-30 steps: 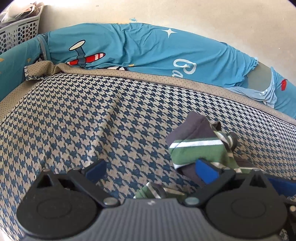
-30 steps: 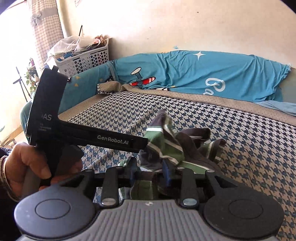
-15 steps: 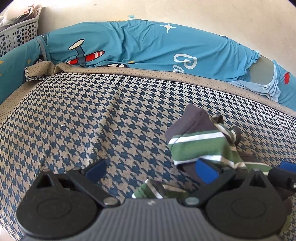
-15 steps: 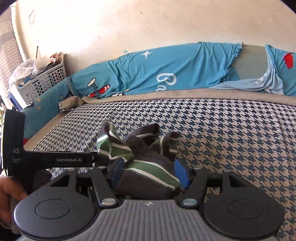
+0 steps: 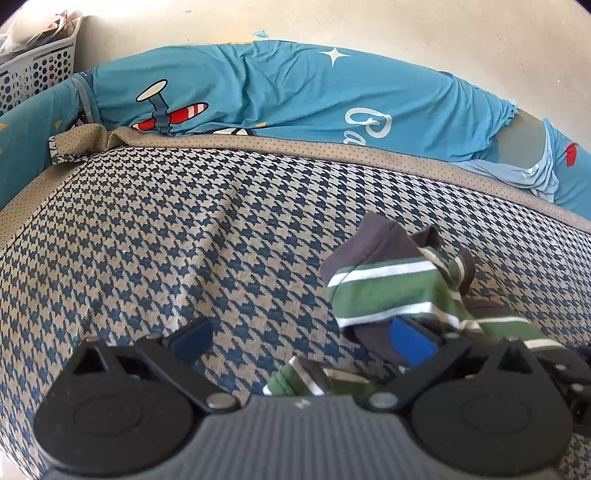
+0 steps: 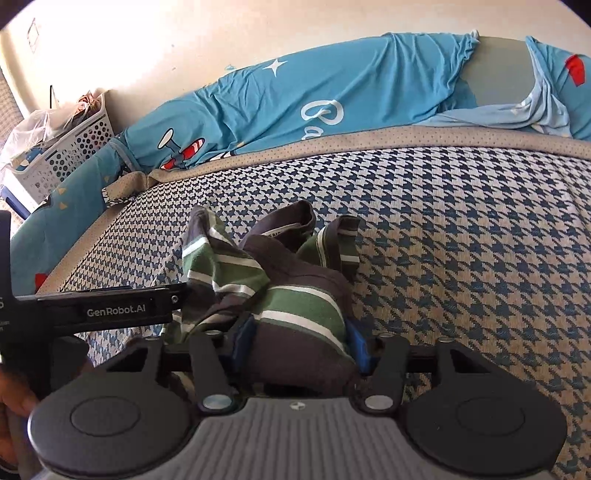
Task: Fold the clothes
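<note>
- The bed (image 6: 461, 229), covered in a blue-and-beige houndstooth spread with a dotted beige border, fills most of both views and carries everything else.
- A long turquoise bolster (image 5: 280, 92), printed with a red-striped aeroplane, a white star and white script, lies along the far edge of the bed against the pale wall (image 5: 406, 26).
- A white perforated laundry basket (image 6: 70, 147) holding bags and clutter stands beyond the bed's far left corner.
- The striped garment (image 6: 295, 306), dark grey with green and white bands, sits crumpled in a heap on the spread near the front edge.
- The right hand-held gripper (image 6: 299, 343) has its blue pads pressed against either side of a thick grey-and-green bunch of the garment, pinching it.
- The left hand-held gripper (image 5: 299, 339) is spread wide: its left pad is over bare spread, its right pad lies against the garment's grey fold, and a loose striped end lies between them.
- In the right wrist view the left tool's black bar marked "GenRobot.AI" reaches in to the garment's left side, with part of a person's hand (image 6: 13, 398) at the frame edge.
</note>
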Demonstrator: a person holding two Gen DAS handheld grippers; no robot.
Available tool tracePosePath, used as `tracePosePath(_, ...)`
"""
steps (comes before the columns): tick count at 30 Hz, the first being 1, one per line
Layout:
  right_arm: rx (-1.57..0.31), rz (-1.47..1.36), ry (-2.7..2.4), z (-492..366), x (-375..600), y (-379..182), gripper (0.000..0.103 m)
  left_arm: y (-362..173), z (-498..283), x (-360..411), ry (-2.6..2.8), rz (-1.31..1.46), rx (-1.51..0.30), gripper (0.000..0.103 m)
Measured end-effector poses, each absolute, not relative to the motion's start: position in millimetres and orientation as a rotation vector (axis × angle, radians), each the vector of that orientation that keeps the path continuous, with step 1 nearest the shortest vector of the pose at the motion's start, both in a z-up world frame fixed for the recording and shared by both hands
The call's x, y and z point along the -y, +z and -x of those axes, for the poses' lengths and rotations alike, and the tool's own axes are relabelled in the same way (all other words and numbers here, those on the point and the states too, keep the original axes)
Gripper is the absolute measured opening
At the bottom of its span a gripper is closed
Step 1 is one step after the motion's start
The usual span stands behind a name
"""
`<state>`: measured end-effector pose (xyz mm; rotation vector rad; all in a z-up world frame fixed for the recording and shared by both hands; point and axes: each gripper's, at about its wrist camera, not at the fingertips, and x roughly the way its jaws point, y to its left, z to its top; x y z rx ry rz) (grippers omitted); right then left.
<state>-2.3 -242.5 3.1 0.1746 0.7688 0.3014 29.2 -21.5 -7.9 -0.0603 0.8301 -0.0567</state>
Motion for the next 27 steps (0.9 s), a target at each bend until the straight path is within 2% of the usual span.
tracePosePath(3,-0.743,-0.150,0.308,4.8,237.2,4.4,0.032,-1.0,-27.5,13.3,-0.043,0.098,-0.800,0.103)
tracePosePath(6,-0.699,-0.112,0.338,11.4,231.8,8.7,0.027,6.8,-25.0,7.3,-0.025,0.115,-0.759,0.103)
tracePosePath(19,-0.627,0.098,0.584,44.9,185.5,4.7,0.025,8.5,-24.8,13.7,-0.081,0.109,-0.758,0.103)
tracePosePath(27,-0.643,0.160,0.648,54.5,175.7,-2.9,0.025,-11.2,-27.9,34.5,-0.137,0.011,-0.845,0.103)
